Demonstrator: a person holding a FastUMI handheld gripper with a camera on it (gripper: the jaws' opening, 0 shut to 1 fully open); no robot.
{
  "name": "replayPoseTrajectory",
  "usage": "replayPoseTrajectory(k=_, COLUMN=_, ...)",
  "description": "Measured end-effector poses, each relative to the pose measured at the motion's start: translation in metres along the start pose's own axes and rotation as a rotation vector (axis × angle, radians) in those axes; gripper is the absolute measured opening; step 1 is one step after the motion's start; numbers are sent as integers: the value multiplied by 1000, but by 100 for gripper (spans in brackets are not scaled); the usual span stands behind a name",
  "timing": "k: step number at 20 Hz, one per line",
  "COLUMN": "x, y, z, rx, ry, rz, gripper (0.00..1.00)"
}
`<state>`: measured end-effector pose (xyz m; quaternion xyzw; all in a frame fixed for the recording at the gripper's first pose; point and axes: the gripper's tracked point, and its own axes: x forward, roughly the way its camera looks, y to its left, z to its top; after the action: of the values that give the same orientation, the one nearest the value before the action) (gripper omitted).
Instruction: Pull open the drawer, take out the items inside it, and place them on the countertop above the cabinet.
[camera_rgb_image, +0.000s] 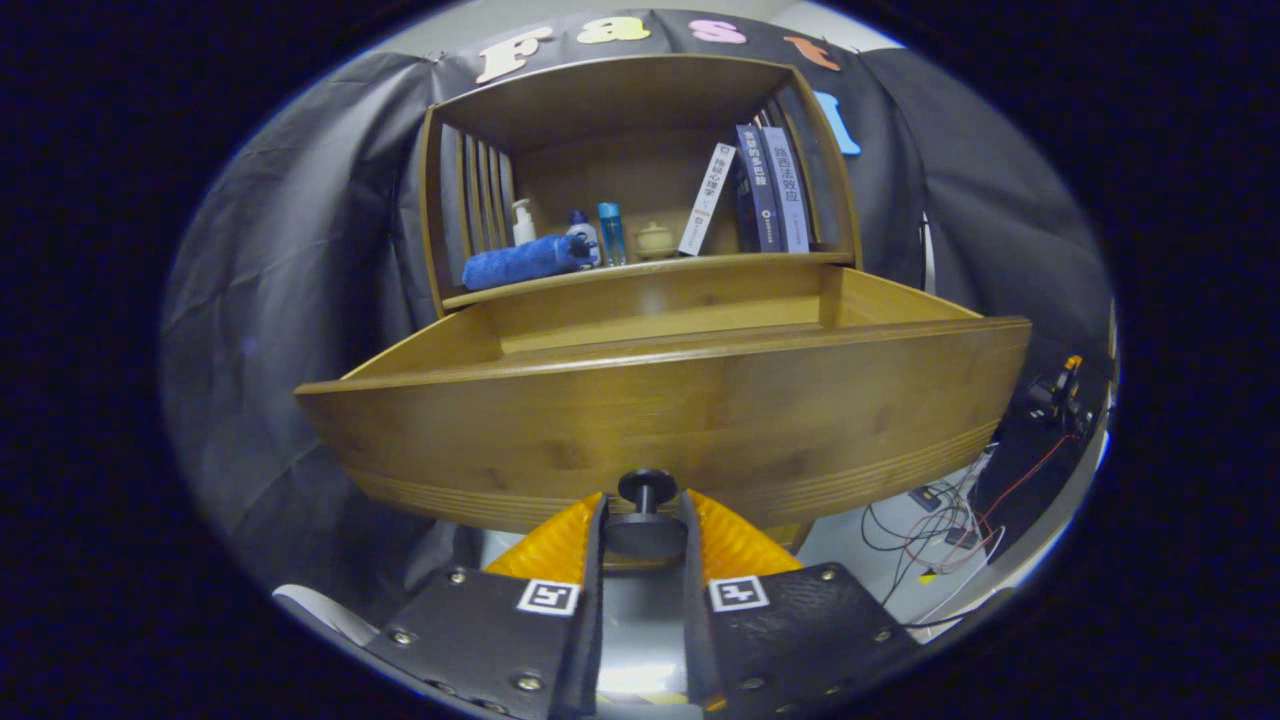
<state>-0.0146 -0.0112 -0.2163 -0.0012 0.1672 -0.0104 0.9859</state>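
Gripping the drawer's dark knob (646, 510), the gripper (645, 520) has both fingers pressed against its sides. Directly ahead, the wooden drawer (660, 420) stands pulled out, its inside hidden behind the front panel. Beyond, on the counter (650, 272), lie a blue rolled cloth (525, 262), small bottles (610, 233) and books (770, 190).

Gripper (645, 520) with the drawer knob (646, 487) between its fingers; the drawer (660, 410) front stands just ahead. Beyond, on the table (640, 272): rolled towel (522, 262) left, bottles (608, 234) centre, books (770, 188) right.
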Motion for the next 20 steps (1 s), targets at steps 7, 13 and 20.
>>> replayPoseTrajectory(k=7, x=-13, y=-14, z=31, rx=-10, ry=-16, rz=-70, gripper=89)
replayPoseTrajectory(k=13, x=-28, y=-11, z=81, rx=6, ry=-37, rz=-35, gripper=100)
replayPoseTrajectory(k=20, x=-31, y=-2, z=163, rx=-9, ry=-118, rz=-32, gripper=100)
